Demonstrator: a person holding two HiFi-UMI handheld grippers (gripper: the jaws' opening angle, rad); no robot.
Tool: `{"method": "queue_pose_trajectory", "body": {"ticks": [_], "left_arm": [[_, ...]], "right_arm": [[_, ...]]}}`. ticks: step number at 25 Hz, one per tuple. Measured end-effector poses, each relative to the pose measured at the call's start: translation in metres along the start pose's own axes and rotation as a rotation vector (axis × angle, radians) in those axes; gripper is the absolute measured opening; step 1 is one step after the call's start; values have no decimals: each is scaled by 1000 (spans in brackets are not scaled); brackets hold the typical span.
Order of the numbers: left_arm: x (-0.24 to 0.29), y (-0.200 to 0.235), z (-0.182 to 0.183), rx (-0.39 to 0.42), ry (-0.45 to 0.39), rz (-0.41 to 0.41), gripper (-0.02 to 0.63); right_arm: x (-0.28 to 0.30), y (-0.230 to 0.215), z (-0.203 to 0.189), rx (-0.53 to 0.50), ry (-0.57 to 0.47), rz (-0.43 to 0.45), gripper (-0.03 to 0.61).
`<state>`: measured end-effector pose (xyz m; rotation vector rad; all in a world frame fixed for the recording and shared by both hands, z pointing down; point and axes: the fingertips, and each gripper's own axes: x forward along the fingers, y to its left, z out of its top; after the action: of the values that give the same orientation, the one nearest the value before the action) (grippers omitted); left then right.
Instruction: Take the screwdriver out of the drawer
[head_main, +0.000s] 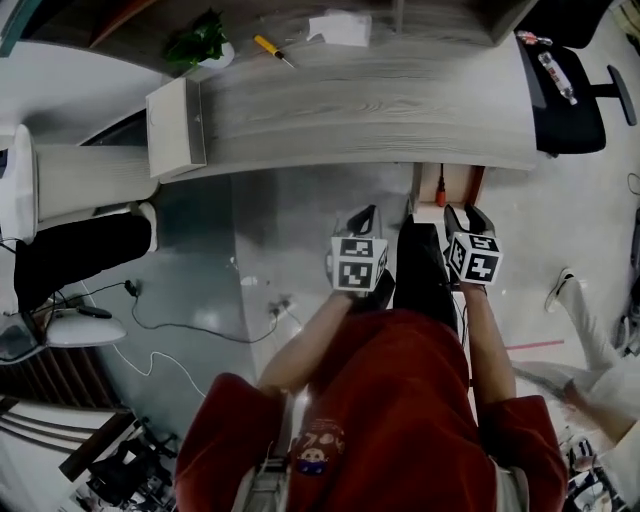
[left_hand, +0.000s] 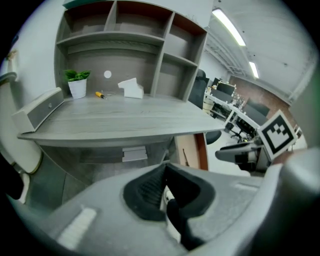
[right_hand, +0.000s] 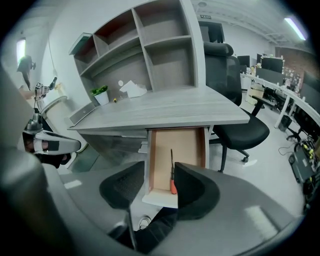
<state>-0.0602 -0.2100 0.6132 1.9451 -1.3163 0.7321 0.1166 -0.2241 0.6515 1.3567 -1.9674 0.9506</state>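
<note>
Screwdriver (right_hand: 172, 174) lies full-length in drawer (right_hand: 161, 150) — right gripper view only.

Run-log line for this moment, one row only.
drawer open | screwdriver inside, untouched | right claw open, empty, facing drawer

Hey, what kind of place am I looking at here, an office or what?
Most likely an open-plan office: a grey desk with a shelf unit on it, a black office chair beside it, and rows of monitors under strip lights behind.
</note>
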Motion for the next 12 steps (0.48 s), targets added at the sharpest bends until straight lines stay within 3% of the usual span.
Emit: {"method": "queue_pose_trajectory", "body": {"ticks": [12], "left_arm": [[69, 16, -32, -36, 82, 21, -2]], "right_arm": [[79, -23, -36, -4, 121, 20, 169]]}}
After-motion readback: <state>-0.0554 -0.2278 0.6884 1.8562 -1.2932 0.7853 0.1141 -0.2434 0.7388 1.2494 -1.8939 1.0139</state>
